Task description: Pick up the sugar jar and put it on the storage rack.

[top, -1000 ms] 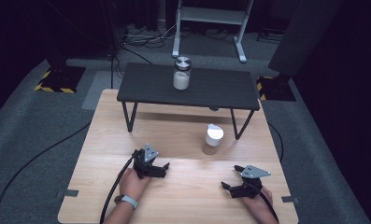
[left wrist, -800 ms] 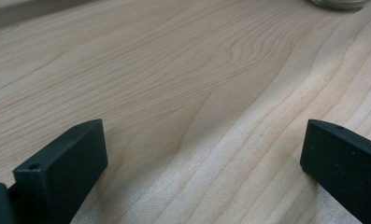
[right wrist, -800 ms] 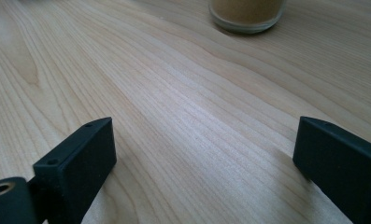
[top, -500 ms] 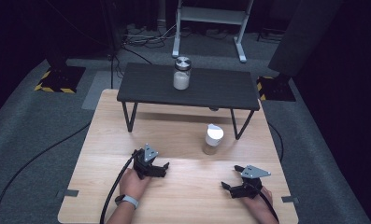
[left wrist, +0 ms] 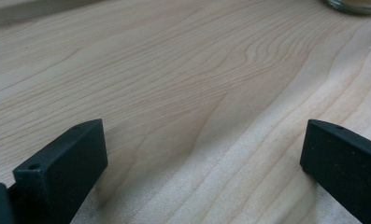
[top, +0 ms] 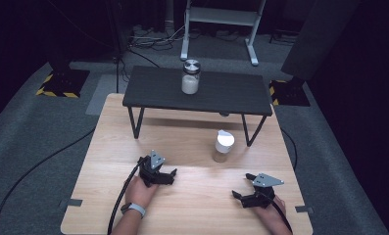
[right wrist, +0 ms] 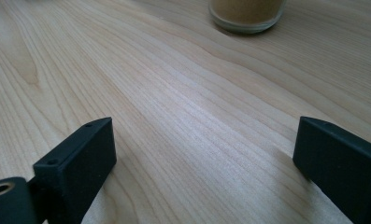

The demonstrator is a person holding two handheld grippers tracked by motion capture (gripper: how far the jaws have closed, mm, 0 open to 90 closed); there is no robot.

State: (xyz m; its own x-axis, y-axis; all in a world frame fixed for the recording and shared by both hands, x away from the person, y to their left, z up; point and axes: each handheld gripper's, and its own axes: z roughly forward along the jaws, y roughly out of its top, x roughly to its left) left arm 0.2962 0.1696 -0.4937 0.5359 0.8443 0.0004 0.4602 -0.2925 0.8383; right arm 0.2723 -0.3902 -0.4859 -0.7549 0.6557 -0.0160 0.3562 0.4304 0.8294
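The left gripper [top: 168, 175] and the right gripper [top: 241, 194] rest at the bottom of the high view, jaws wide, holding nothing. The small white-lidded glass jar of brown powder [top: 224, 146] stands just right of centre. A hasty reach could tip it.

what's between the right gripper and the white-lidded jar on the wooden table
Nothing: bare wood separates the right gripper from the jar, seen in the high view.

- Left gripper [top: 168, 176]: black, grey three-cornered plate on top, black cable trailing.
- Right gripper [top: 241, 192]: same build.
- Jaws: flat matte-black blocks with small holes.
- Light wristband [top: 134, 209] on the left wrist.
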